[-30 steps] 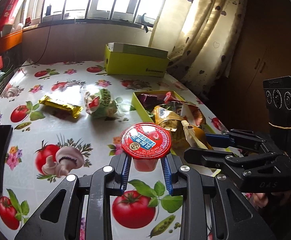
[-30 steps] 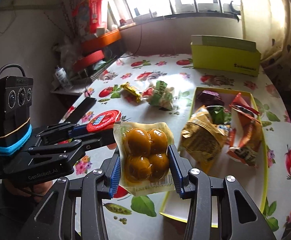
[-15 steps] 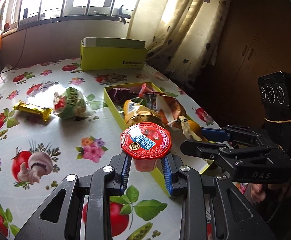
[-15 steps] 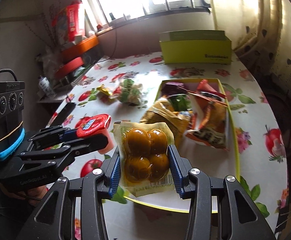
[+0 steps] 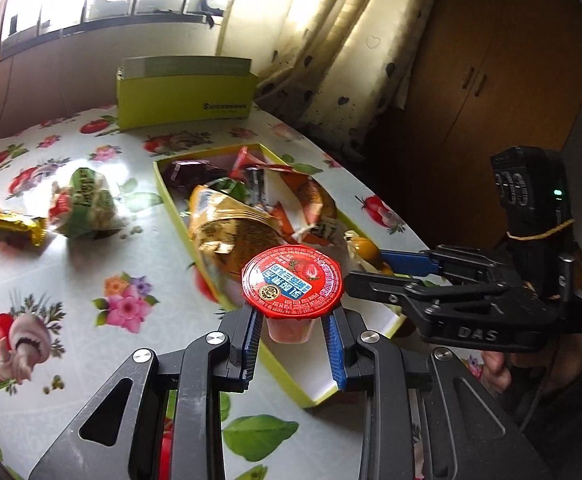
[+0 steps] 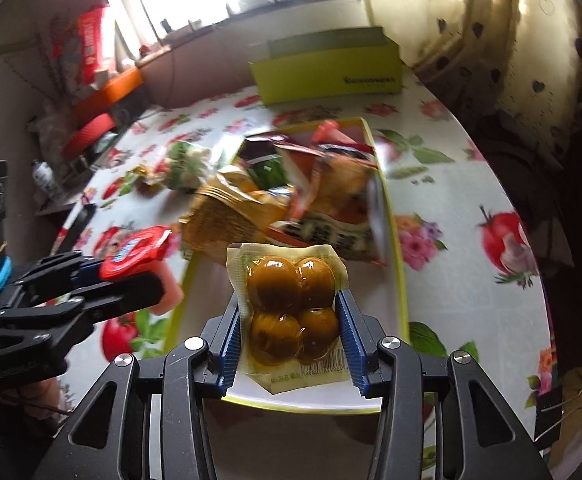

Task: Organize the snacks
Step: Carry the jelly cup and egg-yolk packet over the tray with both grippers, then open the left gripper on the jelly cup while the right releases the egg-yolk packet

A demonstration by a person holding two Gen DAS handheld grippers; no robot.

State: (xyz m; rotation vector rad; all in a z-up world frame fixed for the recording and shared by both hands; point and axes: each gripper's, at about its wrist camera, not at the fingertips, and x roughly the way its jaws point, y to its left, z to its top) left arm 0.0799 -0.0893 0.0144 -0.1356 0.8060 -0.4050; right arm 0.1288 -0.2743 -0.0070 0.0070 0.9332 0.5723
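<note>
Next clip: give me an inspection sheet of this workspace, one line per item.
Surface: table with fruit-print cloth.
Job's things: tray holding snack bags; jelly cup; egg pack; green packet and gold bar on the cloth.
Clutter: green box at the far edge.
Grippers: left gripper grips the cup; right gripper grips the pack; both over the tray.
Cables: nothing seen.
Surroundings: window, curtain, wardrobe.

Two hand-held grippers (image 5: 291, 344) (image 6: 289, 336), one tray (image 5: 171, 208), one jelly cup (image 5: 293, 286), one egg pack (image 6: 291, 308).
</note>
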